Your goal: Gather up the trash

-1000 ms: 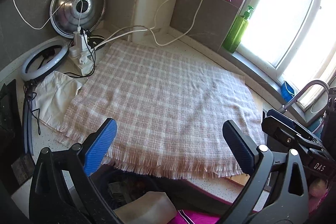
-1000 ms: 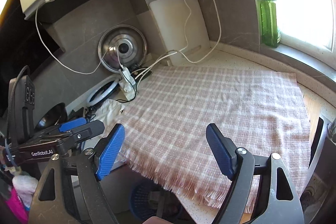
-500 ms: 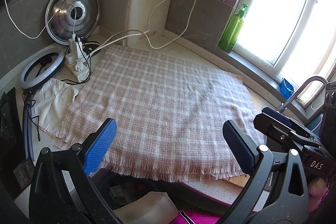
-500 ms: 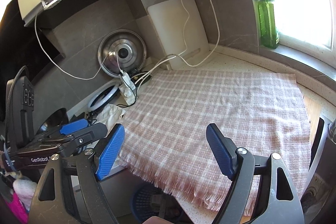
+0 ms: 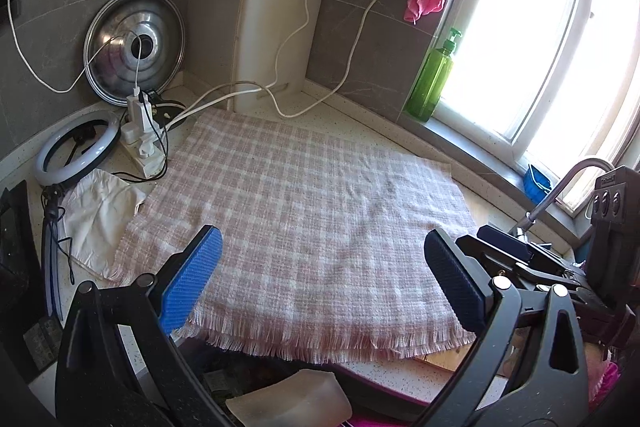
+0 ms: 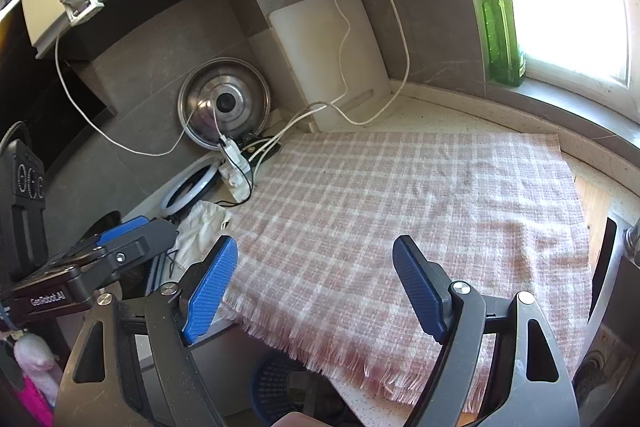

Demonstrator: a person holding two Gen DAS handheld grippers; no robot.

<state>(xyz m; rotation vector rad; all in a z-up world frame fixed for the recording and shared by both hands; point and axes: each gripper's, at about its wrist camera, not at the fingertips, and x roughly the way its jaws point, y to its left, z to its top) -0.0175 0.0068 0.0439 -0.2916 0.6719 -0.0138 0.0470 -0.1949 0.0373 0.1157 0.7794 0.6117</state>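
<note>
Trash basket (image 6: 276, 383) sits below the counter edge, under the fringed checked cloth (image 5: 312, 219).

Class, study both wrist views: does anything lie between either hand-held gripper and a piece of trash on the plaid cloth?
No trash shows on the plaid cloth, so there is no path to judge. The left hand-held gripper and right hand-held gripper both hang open over its fringed near edge. A blue basket sits below the counter edge.
</note>
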